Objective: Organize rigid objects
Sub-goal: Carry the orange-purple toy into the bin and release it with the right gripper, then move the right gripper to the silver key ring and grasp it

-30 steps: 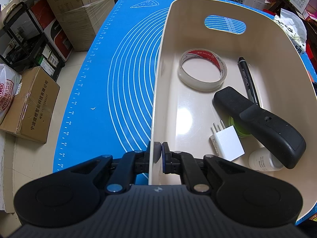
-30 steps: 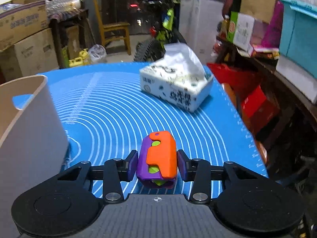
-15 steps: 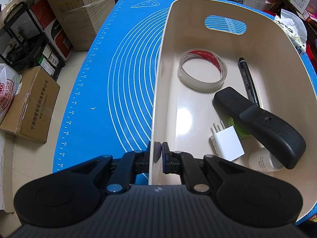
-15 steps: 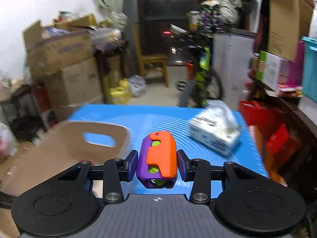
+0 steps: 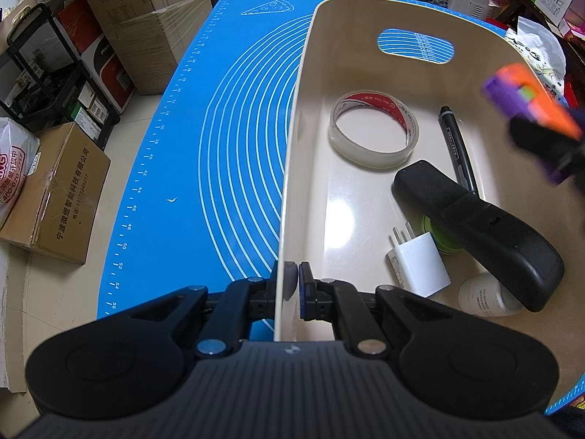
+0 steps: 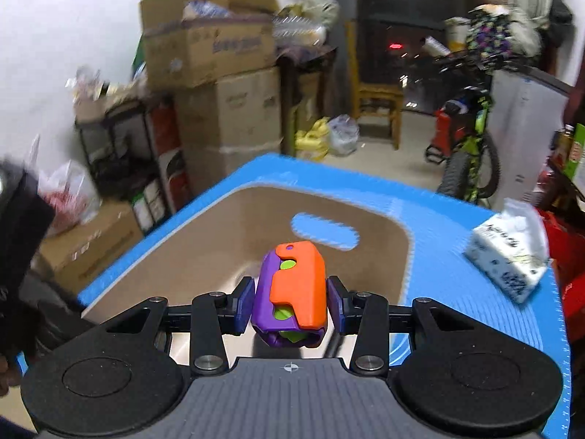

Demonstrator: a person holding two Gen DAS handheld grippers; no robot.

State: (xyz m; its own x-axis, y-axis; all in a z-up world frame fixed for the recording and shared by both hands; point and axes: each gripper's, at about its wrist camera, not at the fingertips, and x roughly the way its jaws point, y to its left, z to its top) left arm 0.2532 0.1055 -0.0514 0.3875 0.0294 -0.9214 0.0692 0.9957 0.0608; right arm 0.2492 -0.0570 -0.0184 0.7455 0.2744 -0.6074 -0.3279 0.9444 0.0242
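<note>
The bin (image 5: pixel 369 11) stood on the blue mat (image 5: pixel 226 117), and the left gripper (image 5: pixel 292 280) stayed clenched on its near-left wall. The right gripper (image 6: pixel 290 300), grasping the toy (image 6: pixel 292 292), had moved from the mat's right side to above the bin's right rim. I judged the drop came next.

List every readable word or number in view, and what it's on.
"50", "52", "54", "56": ruler scale along the blue silicone mat edge.
"宁波微煌智能科技有限公司": brown cardboard box on the floor.
Red-cored clear tape roll, black pen, white bottle in the beige plastic bin: too small.
White tissue pack: blurred.
Orange-and-purple toy: none.
</note>
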